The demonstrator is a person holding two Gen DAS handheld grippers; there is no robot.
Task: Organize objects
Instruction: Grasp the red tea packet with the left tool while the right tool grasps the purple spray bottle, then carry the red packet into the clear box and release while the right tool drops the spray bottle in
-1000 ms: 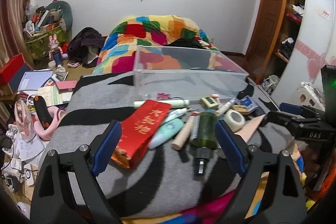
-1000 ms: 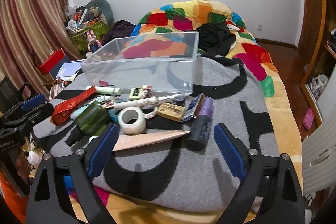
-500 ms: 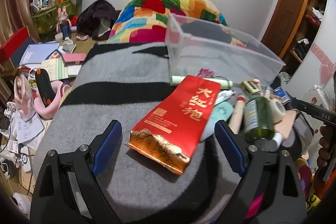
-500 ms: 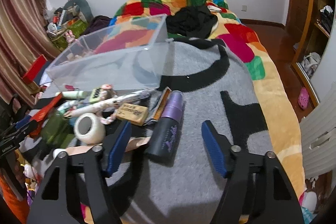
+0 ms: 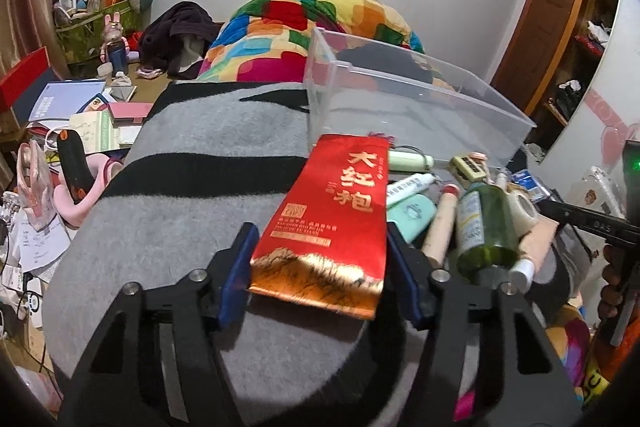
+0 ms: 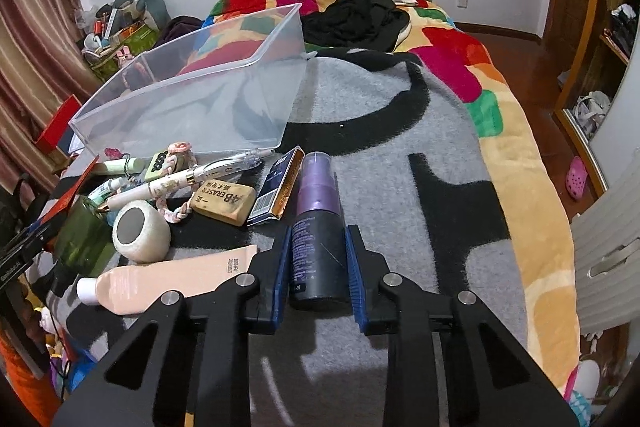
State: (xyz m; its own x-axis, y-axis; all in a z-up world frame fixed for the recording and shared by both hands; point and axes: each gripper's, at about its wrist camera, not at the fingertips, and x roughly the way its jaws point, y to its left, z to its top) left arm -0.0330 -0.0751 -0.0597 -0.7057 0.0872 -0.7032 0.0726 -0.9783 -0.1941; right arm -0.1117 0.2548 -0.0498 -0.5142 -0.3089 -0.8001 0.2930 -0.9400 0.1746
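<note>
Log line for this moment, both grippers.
left gripper: jaws flank red packet, contact unclear | right gripper: closed on purple-capped bottle | clear bin: nothing inside | phase: grasping

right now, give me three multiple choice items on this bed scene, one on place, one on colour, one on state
1. The clear plastic bin sits:
A. beyond the clutter, on the grey blanket
B. on the floor
C. under the black clothes

2. The packet between the left hand-held gripper fingers is:
A. green
B. red and gold
C. white

3. The right hand-held gripper is:
A. wide open over bare blanket
B. out of view
C. closed around the dark bottle with a purple cap

Answers: 1 A, it rests behind the items; 2 B, red with gold print; 3 C, both pads flank the bottle.
</note>
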